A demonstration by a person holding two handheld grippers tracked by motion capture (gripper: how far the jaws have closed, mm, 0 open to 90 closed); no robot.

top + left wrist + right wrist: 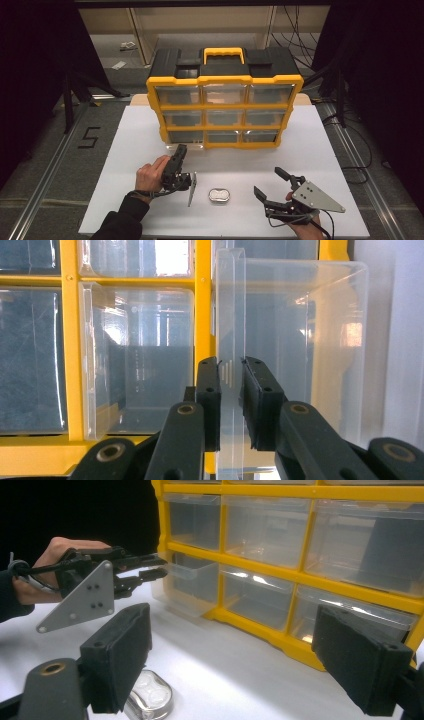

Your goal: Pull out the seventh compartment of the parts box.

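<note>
Two pads of the left gripper (231,405) pinch the clear plastic drawer's front lip (229,315), lower-left of the yellow organiser (225,82); draw straight out, level; right gripper (272,185) gapes empty.

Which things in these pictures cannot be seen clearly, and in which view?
- Left gripper, high view: its jaw tips meet the clear drawer, which is too small and faint there to judge how far it is pulled out.
- Drawers of the yellow organizer, all views: glare and cloudy plastic hide whether anything lies inside.
- Small metal tin, right gripper view: partly covered by the right gripper's jaw and cut by the bottom edge.
</note>
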